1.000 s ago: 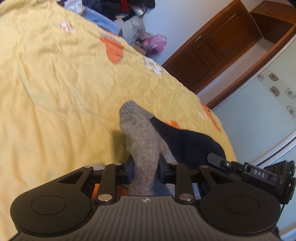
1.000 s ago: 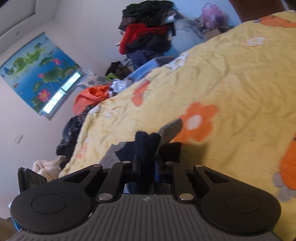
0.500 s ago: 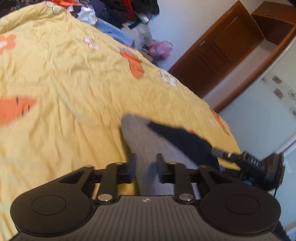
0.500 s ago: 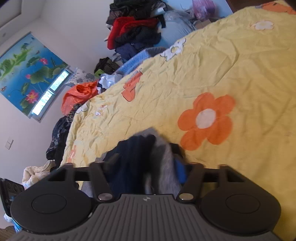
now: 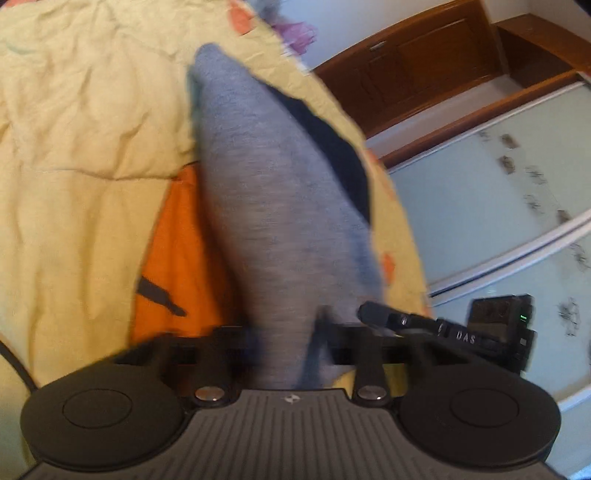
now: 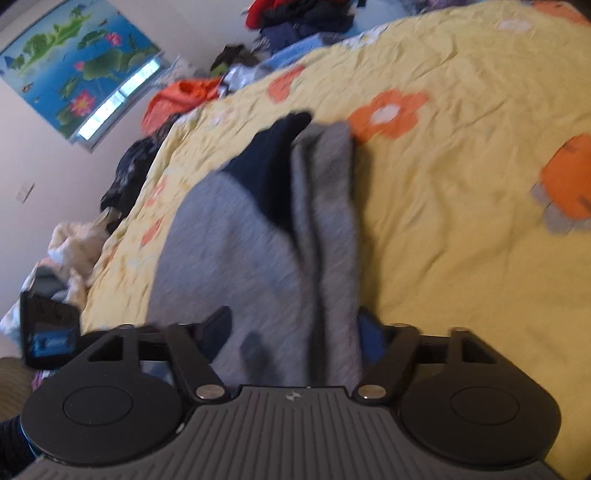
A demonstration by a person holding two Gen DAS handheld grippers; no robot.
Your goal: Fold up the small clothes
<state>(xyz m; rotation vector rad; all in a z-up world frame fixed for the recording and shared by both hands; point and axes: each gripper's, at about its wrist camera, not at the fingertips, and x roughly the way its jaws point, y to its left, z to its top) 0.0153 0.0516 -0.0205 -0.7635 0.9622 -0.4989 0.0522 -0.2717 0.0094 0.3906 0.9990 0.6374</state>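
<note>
A grey sock with a navy part lies on the yellow flowered bedspread. My left gripper is low over the near end of the sock. Its jaws are closing and the pads pinch the grey knit. The tip of the right gripper shows just to the right. In the right wrist view the sock lies folded lengthwise, its navy part at the far end. My right gripper straddles it. Those jaws are closing but still wide, with the sock between them.
The bed's edge runs close behind the sock, with a brown wooden door and pale sliding panels beyond it. A heap of clothes and an orange bag lie past the far side of the bed.
Both grippers let go of the sock, opened and dropped closer to the bed. The left has since closed on the grey knit. The right has narrowed from its widest.
</note>
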